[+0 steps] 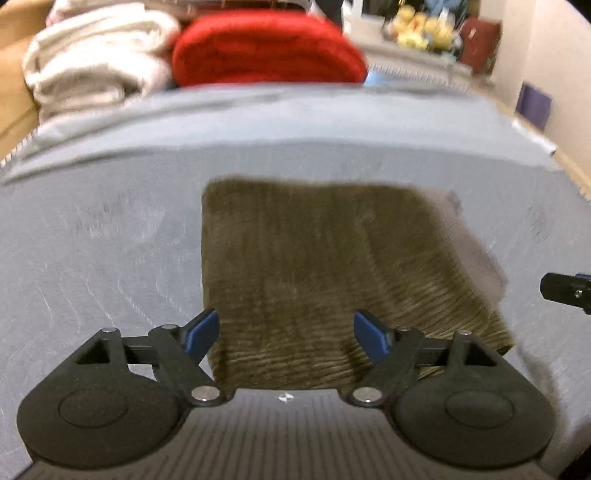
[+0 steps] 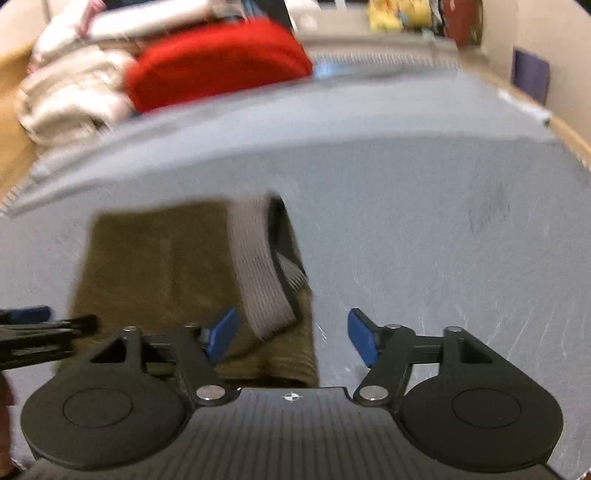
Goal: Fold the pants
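Observation:
Olive-brown ribbed pants (image 1: 325,273) lie folded into a squarish packet on the grey-blue bed cover (image 1: 92,240). A grey ribbed waistband (image 2: 258,266) runs along the packet's right side. My left gripper (image 1: 286,332) hangs open over the packet's near edge, nothing between its blue pads. My right gripper (image 2: 291,338) is open too, above the packet's near right corner, its left pad (image 2: 221,336) over the fabric and its right pad over bare cover. The right gripper's tip (image 1: 565,288) shows at the far right of the left wrist view. Both views are blurred.
A folded red blanket (image 1: 266,51) and a pile of cream blankets (image 1: 96,59) lie at the far side of the bed. Yellow soft toys (image 1: 421,26) sit beyond. A wooden bed frame (image 1: 569,166) edges the right side, by a wall. The left gripper (image 2: 33,336) shows at left.

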Demonstrator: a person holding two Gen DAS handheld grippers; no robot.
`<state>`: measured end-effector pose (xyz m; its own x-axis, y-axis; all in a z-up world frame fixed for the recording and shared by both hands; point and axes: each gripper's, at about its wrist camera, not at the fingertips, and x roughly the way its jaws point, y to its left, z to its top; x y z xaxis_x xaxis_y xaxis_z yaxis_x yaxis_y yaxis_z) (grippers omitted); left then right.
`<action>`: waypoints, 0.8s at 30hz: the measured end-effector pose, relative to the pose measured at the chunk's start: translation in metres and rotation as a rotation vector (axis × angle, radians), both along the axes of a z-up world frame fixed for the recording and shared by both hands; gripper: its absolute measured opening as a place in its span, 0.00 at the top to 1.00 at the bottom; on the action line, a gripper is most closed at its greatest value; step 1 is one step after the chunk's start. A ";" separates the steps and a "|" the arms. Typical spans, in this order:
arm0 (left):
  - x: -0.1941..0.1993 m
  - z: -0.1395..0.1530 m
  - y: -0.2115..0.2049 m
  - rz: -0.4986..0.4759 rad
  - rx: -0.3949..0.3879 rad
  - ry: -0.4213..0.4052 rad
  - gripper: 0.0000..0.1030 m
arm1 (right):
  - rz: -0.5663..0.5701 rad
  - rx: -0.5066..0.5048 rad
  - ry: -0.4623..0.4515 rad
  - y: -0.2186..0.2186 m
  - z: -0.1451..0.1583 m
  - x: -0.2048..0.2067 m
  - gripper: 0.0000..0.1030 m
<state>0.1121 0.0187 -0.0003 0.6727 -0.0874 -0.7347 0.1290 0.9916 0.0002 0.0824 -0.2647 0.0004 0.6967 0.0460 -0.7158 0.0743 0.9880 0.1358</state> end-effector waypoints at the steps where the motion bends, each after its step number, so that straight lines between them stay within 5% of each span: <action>1: -0.012 0.007 -0.004 -0.014 0.015 -0.048 0.17 | 0.020 -0.004 -0.043 0.002 0.009 -0.011 0.23; 6: -0.066 0.036 -0.031 -0.046 0.113 -0.242 0.12 | 0.090 -0.085 -0.273 0.015 0.037 -0.072 0.26; 10: -0.102 0.056 -0.037 -0.037 0.048 -0.318 0.01 | 0.109 -0.063 -0.356 0.015 0.053 -0.111 0.29; 12: -0.117 0.060 -0.039 -0.053 0.008 -0.320 0.01 | 0.150 -0.099 -0.388 0.020 0.061 -0.122 0.30; 17: -0.146 0.056 -0.043 -0.039 0.059 -0.293 0.01 | 0.199 -0.181 -0.443 0.015 0.055 -0.147 0.29; 24: -0.150 0.048 -0.025 0.020 0.081 -0.200 0.01 | 0.129 -0.076 -0.391 0.014 0.032 -0.145 0.29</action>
<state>-0.0375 -0.0061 0.0478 0.8067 -0.0187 -0.5907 0.0985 0.9898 0.1032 -0.0622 -0.2512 0.0329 0.9087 0.1081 -0.4031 -0.0936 0.9941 0.0557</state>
